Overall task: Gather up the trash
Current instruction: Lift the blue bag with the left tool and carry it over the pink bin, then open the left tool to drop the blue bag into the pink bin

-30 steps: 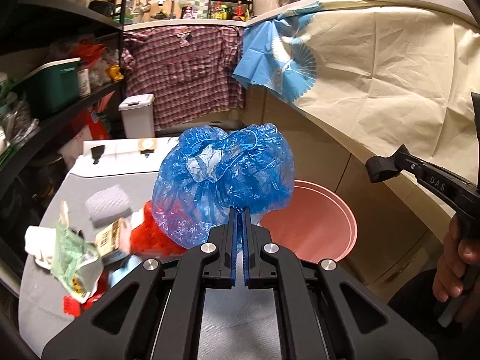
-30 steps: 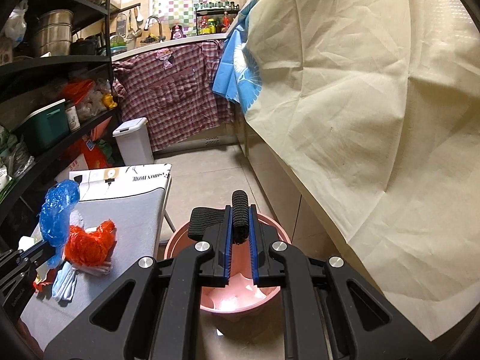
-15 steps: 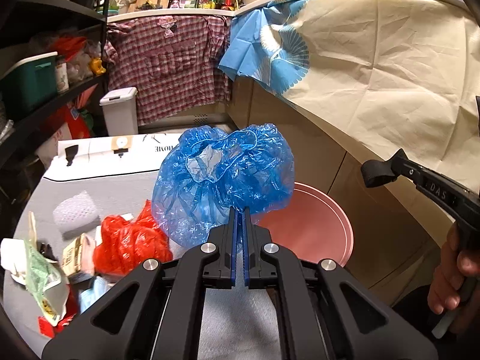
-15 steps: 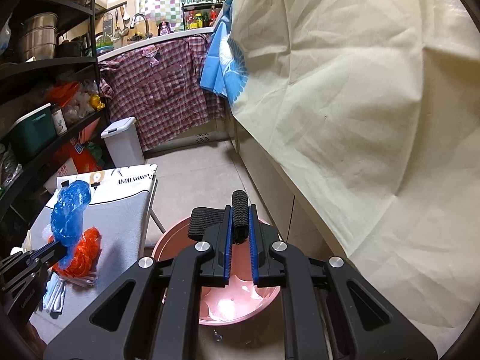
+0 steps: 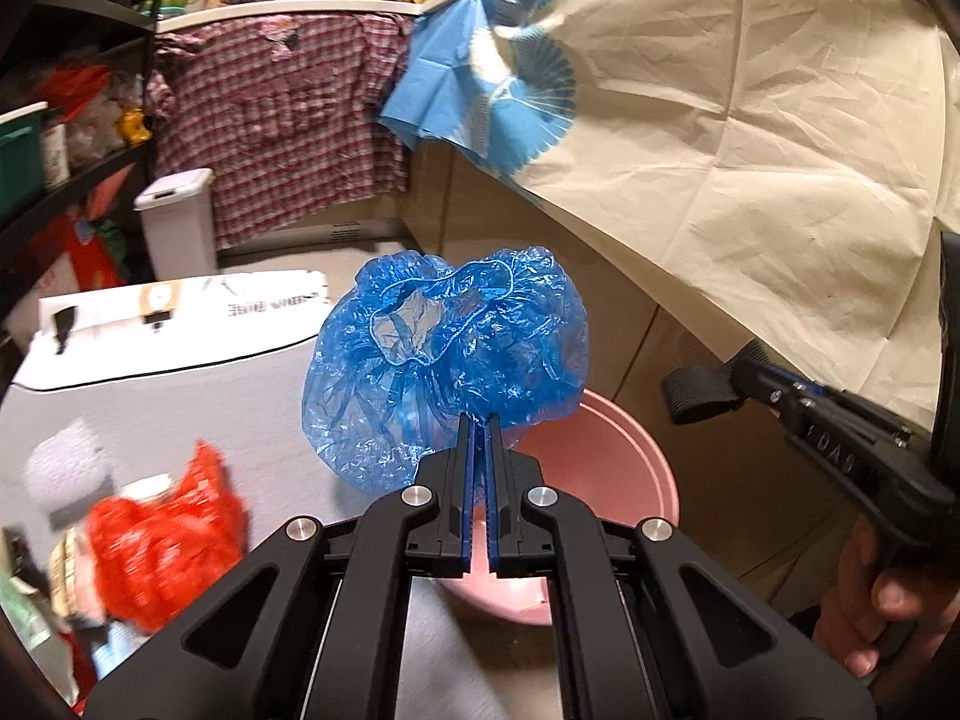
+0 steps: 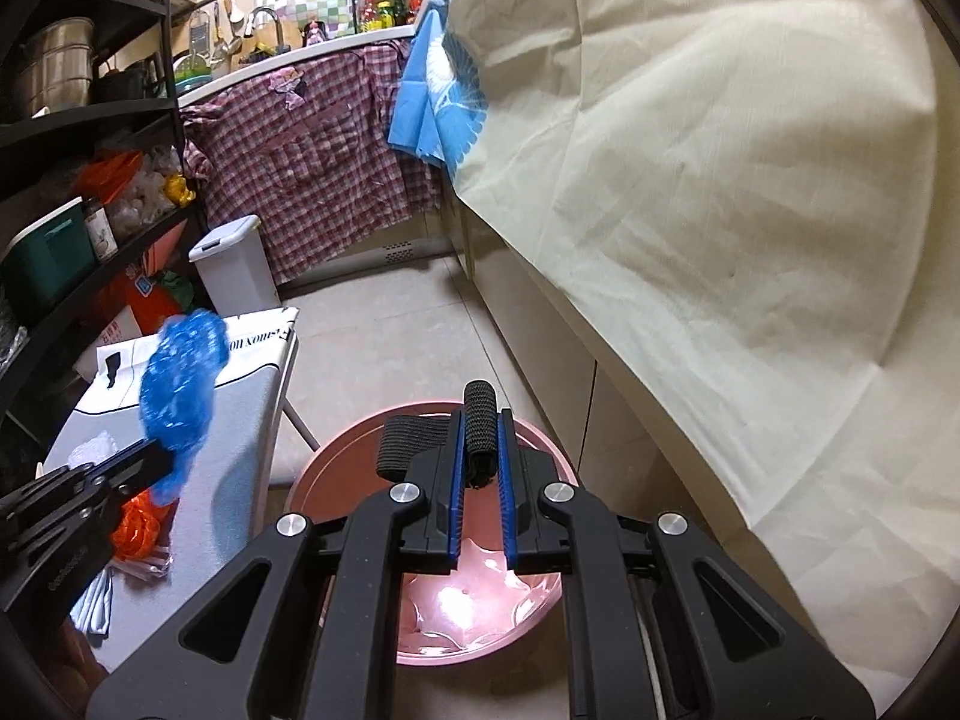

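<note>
Both tools have shifted toward the round pink plastic basin (image 6: 540,438) since the earlier frames. Left tool (image 5: 479,420) is clenched on a crinkled, translucent blue elastic-rimmed cap (image 5: 447,354), held over the grey tabletop (image 5: 210,396) edge. Right tool (image 6: 480,420) grips a black ribbed band (image 6: 480,420) above the basin.

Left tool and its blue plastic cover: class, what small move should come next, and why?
Probably carry the blue plastic cover a little further over the pink bucket before opening. The left tool pinches it near the bucket's edge, partly above the grey table.
</note>
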A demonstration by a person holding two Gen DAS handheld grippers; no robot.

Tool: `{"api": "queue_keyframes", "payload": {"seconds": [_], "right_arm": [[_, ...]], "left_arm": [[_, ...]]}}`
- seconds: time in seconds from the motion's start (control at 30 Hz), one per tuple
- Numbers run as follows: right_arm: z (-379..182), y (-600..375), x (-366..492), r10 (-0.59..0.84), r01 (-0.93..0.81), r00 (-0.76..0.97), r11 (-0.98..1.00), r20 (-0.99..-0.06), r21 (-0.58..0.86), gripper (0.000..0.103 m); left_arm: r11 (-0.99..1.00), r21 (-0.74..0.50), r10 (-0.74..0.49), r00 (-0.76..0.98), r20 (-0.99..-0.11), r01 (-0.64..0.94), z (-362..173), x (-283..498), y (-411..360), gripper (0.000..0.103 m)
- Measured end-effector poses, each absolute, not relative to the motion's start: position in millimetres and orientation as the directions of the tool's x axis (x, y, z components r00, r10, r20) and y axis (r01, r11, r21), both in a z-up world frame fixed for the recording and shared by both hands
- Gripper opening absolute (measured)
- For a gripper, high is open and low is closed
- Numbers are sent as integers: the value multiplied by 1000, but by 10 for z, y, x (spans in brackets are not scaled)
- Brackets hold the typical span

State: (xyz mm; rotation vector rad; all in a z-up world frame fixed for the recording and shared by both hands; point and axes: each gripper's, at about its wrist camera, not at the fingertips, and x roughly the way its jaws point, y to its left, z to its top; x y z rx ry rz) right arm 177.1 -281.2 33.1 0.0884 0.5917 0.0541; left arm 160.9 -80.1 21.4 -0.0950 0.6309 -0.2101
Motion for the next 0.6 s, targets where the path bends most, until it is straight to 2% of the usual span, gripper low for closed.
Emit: {"api": "queue_keyframes", "payload": {"seconds": [0.37,0.5,0.53,0.57,0.6], "right_arm": [[166,-2814,1997,68,-12,798,995,-599,96,11],[121,-2818,2064,63,-4,784,995,-617,97,17],[99,-2809,2084,67,-8,775,995,-629,97,23],[80,-2794,2104,64,-8,768,996,-638,90,28],[76,-2797,2112,58,-6,768,996,-638,83,40]], "left_arm": [[957,-186,-291,719,-631,223,-136,2013,-1070,3],[950,-203,-311,682,-662,237,-228,2121,-1124,3],[951,-201,-310,674,-671,236,-244,2142,-1140,7],[949,-206,-314,667,-676,239,-249,2156,-1147,19],[949,-209,-316,668,-674,237,-245,2147,-1143,26]]}}
